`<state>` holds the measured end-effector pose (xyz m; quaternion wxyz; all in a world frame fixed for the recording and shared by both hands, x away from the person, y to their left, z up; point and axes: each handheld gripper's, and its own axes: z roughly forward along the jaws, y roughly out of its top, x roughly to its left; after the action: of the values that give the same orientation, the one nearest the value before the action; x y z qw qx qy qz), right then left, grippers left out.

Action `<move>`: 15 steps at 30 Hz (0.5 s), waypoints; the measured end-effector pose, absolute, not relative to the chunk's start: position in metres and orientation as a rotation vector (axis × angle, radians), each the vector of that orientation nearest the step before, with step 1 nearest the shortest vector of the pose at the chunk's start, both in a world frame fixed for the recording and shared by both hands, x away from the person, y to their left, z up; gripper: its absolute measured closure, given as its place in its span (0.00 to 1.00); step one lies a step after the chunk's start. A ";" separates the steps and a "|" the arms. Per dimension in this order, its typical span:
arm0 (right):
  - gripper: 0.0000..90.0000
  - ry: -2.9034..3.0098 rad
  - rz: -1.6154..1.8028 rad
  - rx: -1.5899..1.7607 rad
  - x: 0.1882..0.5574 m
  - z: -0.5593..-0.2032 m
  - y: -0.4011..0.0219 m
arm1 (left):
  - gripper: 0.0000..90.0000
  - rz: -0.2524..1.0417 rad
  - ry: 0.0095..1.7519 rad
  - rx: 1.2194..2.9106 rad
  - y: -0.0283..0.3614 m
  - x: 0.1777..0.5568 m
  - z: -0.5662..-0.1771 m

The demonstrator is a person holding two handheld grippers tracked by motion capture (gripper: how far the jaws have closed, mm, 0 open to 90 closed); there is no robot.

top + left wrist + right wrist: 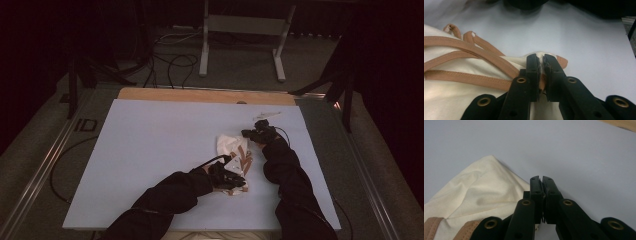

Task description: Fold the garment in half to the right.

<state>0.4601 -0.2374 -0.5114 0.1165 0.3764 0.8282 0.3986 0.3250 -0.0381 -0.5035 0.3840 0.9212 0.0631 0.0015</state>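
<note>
Cream cloth: a bag [233,150] with tan straps [469,53] lies crumpled on the white table [150,150], right of centre, between the two hands.
Left gripper [542,60]: jaws clamped on a fold of cloth and strap end at the bag's near edge.
Right gripper [541,180]: jaws pressed together at the bag's far corner; whether cloth is pinched between them is hard to make out.
Hidden: in the high view dark sleeves [170,195] and dim light obscure both jaw tips.
Cut off: the bag's body runs out of both gripper views.
</note>
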 end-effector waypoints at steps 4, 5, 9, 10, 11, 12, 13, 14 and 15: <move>0.97 2.434 1.152 1.115 0.460 -0.516 -0.236 | 0.89 -0.008 0.161 2.353 -0.039 0.325 -0.506; 0.97 2.438 1.146 1.111 0.460 -0.518 -0.235 | 0.88 -0.007 0.158 2.357 -0.038 0.325 -0.505; 0.97 2.444 1.135 1.122 0.459 -0.523 -0.234 | 0.87 -0.014 0.159 2.355 -0.039 0.324 -0.506; 0.96 2.442 1.138 1.128 0.459 -0.523 -0.233 | 0.86 -0.018 0.159 2.353 -0.038 0.323 -0.506; 0.95 2.441 1.138 1.134 0.459 -0.522 -0.233 | 0.85 -0.018 0.157 2.353 -0.038 0.323 -0.506; 0.92 2.442 1.139 1.131 0.459 -0.522 -0.233 | 0.84 -0.024 0.159 2.348 -0.038 0.323 -0.506; 0.88 2.442 1.144 1.132 0.458 -0.520 -0.233 | 0.81 -0.035 0.158 2.339 -0.038 0.323 -0.505; 0.85 2.440 1.149 1.135 0.458 -0.519 -0.232 | 0.76 -0.031 0.158 2.335 -0.038 0.322 -0.504; 0.82 2.437 1.160 1.138 0.458 -0.517 -0.232 | 0.72 -0.028 0.154 2.336 -0.037 0.320 -0.503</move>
<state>0.4575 -0.2321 -0.5169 0.1059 0.3863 0.8273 0.3938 0.3204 -0.0373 -0.5029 0.3896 0.9189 0.0605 -0.0109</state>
